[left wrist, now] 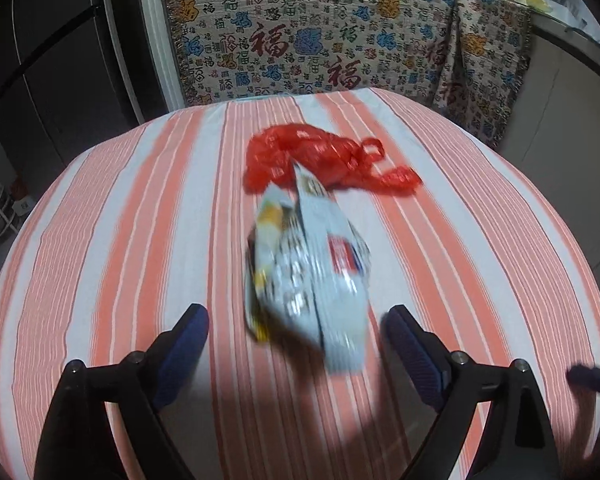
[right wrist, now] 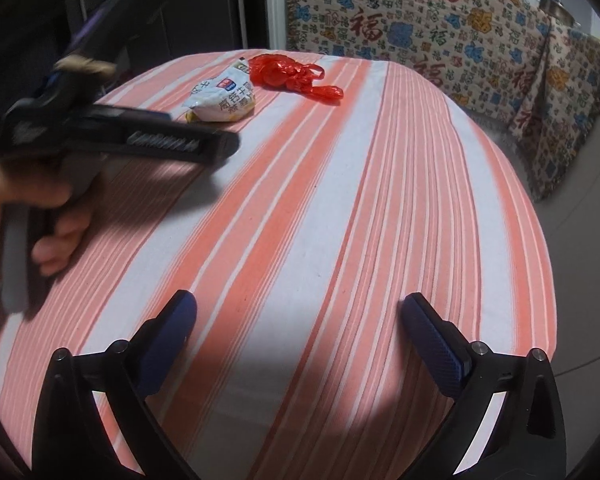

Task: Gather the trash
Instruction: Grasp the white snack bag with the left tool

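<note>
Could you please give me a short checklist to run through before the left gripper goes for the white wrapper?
1. Left gripper jaws open and empty: ok.
2. White wrapper lined up ahead of the left gripper: ok.
3. Wrapper separate from the red plastic bag: cannot tell, they look like they touch or overlap.
4. Right gripper open, empty, away from the trash: ok.
5. Trash container in view: not ok, none visible.

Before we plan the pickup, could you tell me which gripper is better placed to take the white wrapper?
Left. The left gripper stands open with the white wrapper just ahead of its fingertips; the right gripper, also open, faces only bare striped cloth.
</note>
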`<state>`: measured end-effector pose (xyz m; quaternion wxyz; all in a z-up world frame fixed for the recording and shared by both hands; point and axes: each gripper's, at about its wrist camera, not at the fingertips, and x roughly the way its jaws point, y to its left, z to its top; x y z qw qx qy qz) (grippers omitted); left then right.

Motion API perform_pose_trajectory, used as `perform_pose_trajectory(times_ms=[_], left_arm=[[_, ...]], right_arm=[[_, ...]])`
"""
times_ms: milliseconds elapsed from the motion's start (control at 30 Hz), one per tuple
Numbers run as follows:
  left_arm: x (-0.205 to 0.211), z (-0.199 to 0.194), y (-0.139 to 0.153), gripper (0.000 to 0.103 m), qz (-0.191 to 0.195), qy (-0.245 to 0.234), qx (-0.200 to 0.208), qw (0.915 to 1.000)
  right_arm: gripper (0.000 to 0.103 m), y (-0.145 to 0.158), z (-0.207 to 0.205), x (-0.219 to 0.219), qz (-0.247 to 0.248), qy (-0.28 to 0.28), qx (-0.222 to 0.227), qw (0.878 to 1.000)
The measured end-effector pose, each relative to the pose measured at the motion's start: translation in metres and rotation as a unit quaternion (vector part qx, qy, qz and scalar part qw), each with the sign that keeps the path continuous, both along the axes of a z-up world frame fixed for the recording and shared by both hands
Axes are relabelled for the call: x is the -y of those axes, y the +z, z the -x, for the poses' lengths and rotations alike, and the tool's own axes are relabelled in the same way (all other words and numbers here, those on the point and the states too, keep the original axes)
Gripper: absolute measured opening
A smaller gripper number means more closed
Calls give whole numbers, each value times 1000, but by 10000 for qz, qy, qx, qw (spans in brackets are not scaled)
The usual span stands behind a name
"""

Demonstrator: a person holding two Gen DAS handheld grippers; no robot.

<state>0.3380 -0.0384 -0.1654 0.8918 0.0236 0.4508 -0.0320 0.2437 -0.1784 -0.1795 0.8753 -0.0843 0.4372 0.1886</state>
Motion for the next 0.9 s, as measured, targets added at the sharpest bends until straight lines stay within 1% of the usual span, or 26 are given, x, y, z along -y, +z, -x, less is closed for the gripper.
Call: perform_pose_trajectory(times_ms=[33,67,100,133,167,200,267,333,467,567,633,733,800,833,867,900], left_arm=[[-1,-5,1,91,22,15,16,10000],[-2,-9,2,86,53,15,50,10000],[-4,-11,4,65,99,-30,97,9999],[-4,-12,4,54,152,-128,83,9998],[-4,-12,6,51,108,-145,105,9998],[-5,-9,8,45,105,-179,152,9997],[-11,0,14,40,141,-191,175,9996],[-23,16,20,40,205,-167,136,9996],[-48,53,30,40,26,-284,110,9995],[-62,85,36,40,-4,-403,134,9991],[-67,99,35,40,-22,-448,142,9989],[-68,106,25,44,-138,-425,115,9989],[-67,105,14,58,-259,-285,21,9993],[-66,103,10,61,-287,-227,-29,9993],[-64,103,7,67,-318,-168,-56,9993],[-65,103,5,74,-333,-92,-9,9994]], right_arm=[[103,0,0,0,0,1,0,10000],[103,0,0,0,2,0,1,10000],[103,0,0,0,4,0,2,10000],[103,0,0,0,1,1,0,10000],[103,0,0,0,-1,2,0,10000],[103,0,0,0,-1,3,0,10000],[103,0,1,0,-2,2,0,10000],[103,0,1,0,0,1,3,10000],[103,0,0,-1,7,1,11,10000],[103,0,-1,-1,1,0,13,10000],[103,0,-1,-1,-5,-3,11,10000],[103,0,-2,-2,2,-13,17,10000],[103,-1,-1,-2,3,-14,21,10000],[103,0,-1,-2,0,-13,20,10000],[103,-1,0,-2,0,-10,22,10000],[103,-1,0,-2,-6,-10,22,10000]])
